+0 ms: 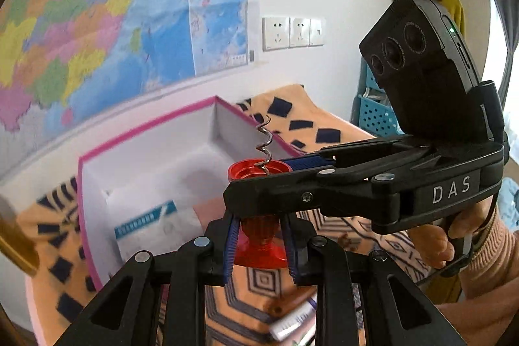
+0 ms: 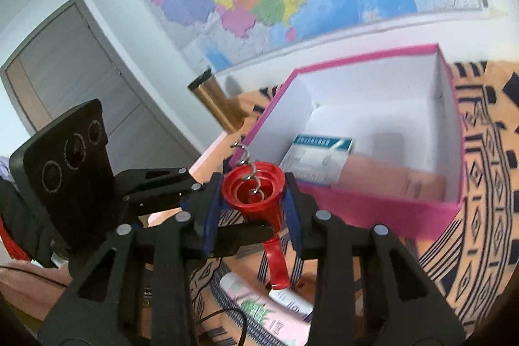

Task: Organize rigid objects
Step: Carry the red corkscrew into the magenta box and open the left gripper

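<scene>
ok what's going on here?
A person holds a gripper in each hand, both on one red corkscrew. The left gripper has its jaws shut on the lower body. The right gripper has its jaws pressing on the flared rim. The corkscrew is held up beside the open pink box, not yet inside.

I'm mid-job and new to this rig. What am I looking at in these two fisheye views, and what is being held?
There is no robot arm here. A person holds a two-finger gripper in each hand, and each has a camera looking along its fingers. One view comes from the left gripper, where the right hand also shows. The other comes from the right gripper. Both are closed on one red corkscrew, held in the air: left on its lower body, right on its bell. Beyond it an open pink box stands on a patterned cloth, with a blue-and-white carton inside. Tubes lie on the cloth.
</scene>
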A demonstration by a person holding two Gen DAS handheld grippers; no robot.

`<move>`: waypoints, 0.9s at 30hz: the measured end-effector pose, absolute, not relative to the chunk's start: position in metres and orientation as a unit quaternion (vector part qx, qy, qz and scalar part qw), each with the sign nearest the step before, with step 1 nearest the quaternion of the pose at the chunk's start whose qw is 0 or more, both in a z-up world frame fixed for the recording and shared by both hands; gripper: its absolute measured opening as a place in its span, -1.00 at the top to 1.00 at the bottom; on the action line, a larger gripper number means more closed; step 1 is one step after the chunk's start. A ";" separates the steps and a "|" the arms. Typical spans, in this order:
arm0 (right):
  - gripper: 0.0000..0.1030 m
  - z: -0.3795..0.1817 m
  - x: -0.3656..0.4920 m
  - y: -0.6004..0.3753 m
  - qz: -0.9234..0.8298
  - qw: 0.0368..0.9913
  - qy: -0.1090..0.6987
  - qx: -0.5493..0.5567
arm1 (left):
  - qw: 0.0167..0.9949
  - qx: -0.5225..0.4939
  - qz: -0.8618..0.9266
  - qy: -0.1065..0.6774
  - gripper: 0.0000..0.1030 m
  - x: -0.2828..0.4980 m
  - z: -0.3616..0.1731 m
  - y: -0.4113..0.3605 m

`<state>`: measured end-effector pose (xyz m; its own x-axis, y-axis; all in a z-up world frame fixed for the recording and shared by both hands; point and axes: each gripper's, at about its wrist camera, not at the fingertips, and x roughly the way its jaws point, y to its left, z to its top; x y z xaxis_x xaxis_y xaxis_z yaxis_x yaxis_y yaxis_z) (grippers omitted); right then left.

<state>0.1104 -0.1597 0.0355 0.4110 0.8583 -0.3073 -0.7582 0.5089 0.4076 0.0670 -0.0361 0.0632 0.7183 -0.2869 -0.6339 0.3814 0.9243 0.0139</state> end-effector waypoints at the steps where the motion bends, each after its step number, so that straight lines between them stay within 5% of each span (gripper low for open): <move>1: 0.25 0.039 0.114 -0.162 0.482 0.835 0.241 0.107 | 0.924 0.077 -0.180 0.328 0.52 0.072 0.066 -0.037; 27: 0.24 0.018 0.225 -0.177 0.383 0.861 0.301 0.144 | 0.891 0.120 -0.142 0.414 0.49 0.182 0.020 -0.069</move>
<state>0.2247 -0.1774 0.0180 0.5246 0.7468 -0.4087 -0.5729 0.6648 0.4795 0.1820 -0.0686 0.0201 0.6164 -0.1531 -0.7724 0.3526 0.9308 0.0969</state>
